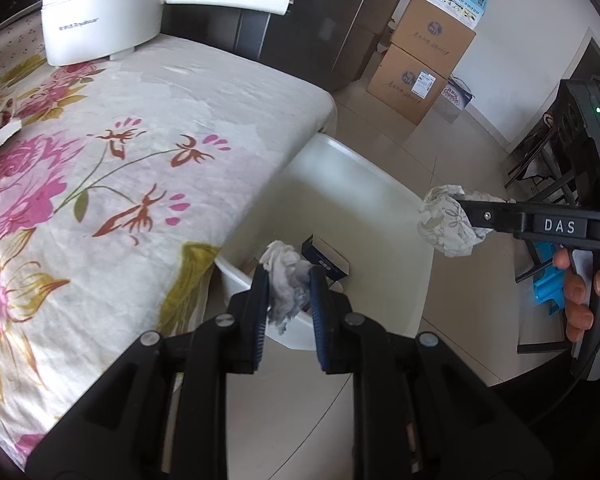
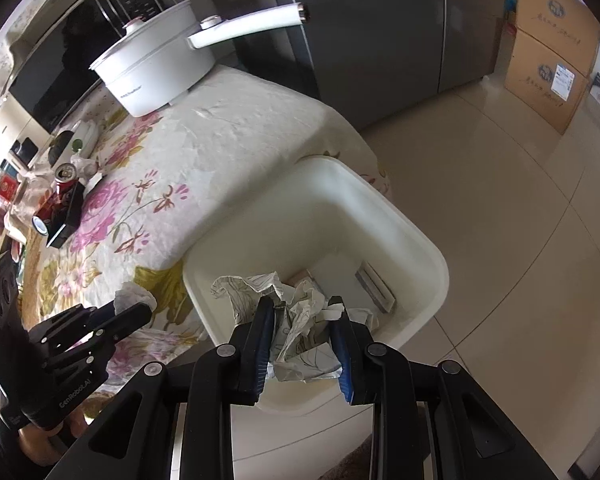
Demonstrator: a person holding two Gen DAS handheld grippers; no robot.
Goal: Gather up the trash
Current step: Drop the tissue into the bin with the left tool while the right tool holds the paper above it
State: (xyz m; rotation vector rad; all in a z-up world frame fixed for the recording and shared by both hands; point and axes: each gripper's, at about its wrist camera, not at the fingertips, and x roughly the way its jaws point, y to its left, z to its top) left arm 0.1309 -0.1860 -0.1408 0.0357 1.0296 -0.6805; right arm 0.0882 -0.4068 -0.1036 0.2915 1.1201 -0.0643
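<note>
**Both loads poised at the bin**

We keep the bin [image 2: 412, 236] tucked against the table [image 1: 112, 168] so trash drops straight in. Our right gripper [image 2: 302, 338] clamps printed paper [image 2: 300, 332] above its opening; our left gripper [image 1: 288, 300] pinches a tissue [image 1: 286, 284] near the rim. Boxes already lie inside, partly hidden.
</note>
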